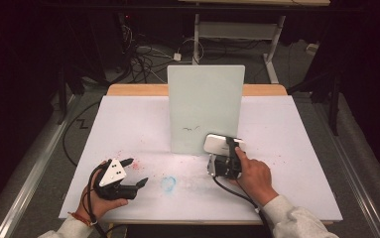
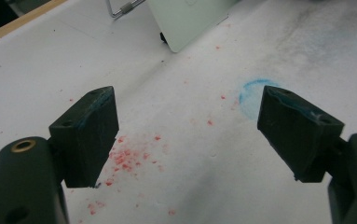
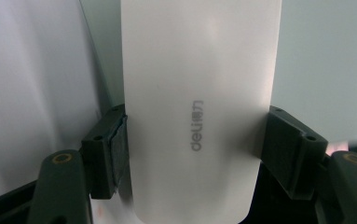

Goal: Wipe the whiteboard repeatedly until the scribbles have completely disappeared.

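Gripping white eraser (image 3: 199, 107), right gripper's (image 3: 197, 154) fingers (image 3: 105, 154); left gripper's (image 2: 188, 135) fingers (image 2: 90, 133) wide apart, empty.

A white whiteboard eraser (image 1: 216, 144) with rounded ends and a grey "deli" logo on its back is held flat against the lower right part of an upright pale whiteboard (image 1: 205, 106), which stands mid-table toward the far edge, bearing small dark marks.
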### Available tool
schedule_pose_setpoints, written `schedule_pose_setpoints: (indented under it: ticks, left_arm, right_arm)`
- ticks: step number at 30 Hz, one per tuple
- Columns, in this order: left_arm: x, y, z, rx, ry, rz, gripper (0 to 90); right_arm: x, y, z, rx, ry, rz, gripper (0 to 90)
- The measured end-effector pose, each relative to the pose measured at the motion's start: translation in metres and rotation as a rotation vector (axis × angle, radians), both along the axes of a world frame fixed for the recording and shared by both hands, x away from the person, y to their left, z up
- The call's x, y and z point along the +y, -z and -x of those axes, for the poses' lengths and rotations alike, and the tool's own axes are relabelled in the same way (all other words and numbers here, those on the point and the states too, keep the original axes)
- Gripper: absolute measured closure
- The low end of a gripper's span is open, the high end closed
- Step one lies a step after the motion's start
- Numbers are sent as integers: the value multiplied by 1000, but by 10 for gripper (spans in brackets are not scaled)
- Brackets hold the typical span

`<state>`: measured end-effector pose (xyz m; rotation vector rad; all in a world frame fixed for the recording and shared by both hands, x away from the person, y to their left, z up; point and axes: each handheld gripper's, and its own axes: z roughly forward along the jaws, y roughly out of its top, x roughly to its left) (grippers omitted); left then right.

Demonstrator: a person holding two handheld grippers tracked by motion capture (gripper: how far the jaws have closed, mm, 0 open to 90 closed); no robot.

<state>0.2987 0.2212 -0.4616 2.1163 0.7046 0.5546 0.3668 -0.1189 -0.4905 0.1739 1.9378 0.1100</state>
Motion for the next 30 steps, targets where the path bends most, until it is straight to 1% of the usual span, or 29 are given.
schedule_pose_setpoints:
  ticks: [1,2,4,5,7,8,10,13,16,17,18,21,22,23,24,27,30]
  left_arm:
    - [0,0,0,0,1,1,196]
    - [0,0,0,-2,0,1,196]
    - [1,-1,1,-4,0,3,195]
    - [2,-1,1,-6,1,3,196]
    - [3,-1,2,-5,-1,8,196]
    - [3,-1,1,-5,1,9,195]
    - [3,-1,1,-5,0,8,195]
    - [4,-1,2,-5,2,9,196]
    - [3,-1,2,-4,3,9,196]
    - [3,-1,1,-3,3,8,195]
    - [2,-1,1,-2,5,6,196]
    - [2,0,2,0,7,10,195]
    - [3,0,2,0,8,8,196]
    - [3,0,2,-1,7,6,196]
    - [4,-1,2,-1,6,7,195]
    - [4,-1,3,-3,2,8,196]
    - [5,-1,4,-5,1,6,196]
  right_arm:
    - [7,0,0,-7,-13,-1,312]
    - [14,-2,-1,-4,-21,-4,312]
    - [27,-5,-2,-5,-25,-7,312]
    - [32,-8,-3,-11,-29,-18,312]
    - [41,-15,-6,-8,-28,-37,312]
    - [44,-18,-8,-17,-34,-60,312]
    - [50,-26,-11,-9,-30,-75,312]
    - [58,-34,-13,-22,-26,-110,312]
    - [66,-34,-14,-30,-32,-124,312]
    - [70,-32,-13,-33,-39,-120,312]
    - [74,-29,-12,-36,-47,-127,312]
    - [83,-18,-8,-25,-67,-97,312]
    - [85,-15,-7,-22,-84,-78,312]
    - [86,-11,-5,-20,-88,-59,312]
    - [86,-7,-4,-21,-93,-53,312]
    - [82,2,-1,-11,-97,-13,312]
    - [72,6,1,5,-93,18,312]
